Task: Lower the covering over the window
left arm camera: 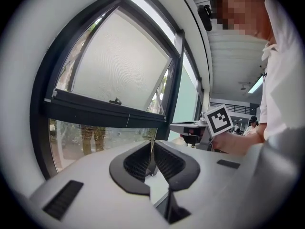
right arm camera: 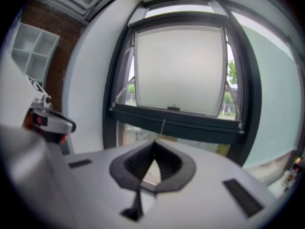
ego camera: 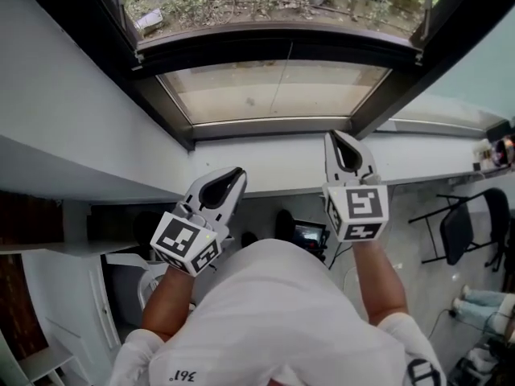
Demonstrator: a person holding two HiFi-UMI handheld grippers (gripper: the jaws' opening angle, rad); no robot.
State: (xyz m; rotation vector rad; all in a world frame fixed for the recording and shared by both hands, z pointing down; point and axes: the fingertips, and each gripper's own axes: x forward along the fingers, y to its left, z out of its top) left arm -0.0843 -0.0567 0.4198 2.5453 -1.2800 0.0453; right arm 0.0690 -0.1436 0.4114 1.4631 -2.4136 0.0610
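Observation:
The window has a pale translucent panel point(right arm camera: 178, 68) in a dark frame above a dark cross bar point(right arm camera: 176, 120), and clear glass below the bar. A thin cord point(ego camera: 282, 83) hangs from the bar at mid-window. I cannot tell whether the panel is the covering or a pane. My left gripper point(ego camera: 236, 173) is shut and empty in front of the white sill point(ego camera: 273, 158), left of the cord. Its jaws meet in the left gripper view point(left arm camera: 151, 146). My right gripper point(ego camera: 336, 137) is shut and empty to the right of the cord, with its tips together point(right arm camera: 153, 148).
Small items stand on the sill's far right end point(ego camera: 497, 151). A black folding chair point(ego camera: 463, 225) and a seated person's legs point(ego camera: 483, 300) are at the lower right. A dark screen point(ego camera: 310, 233) sits under the sill. A white shelf point(right arm camera: 33, 49) hangs on the brick wall at the left.

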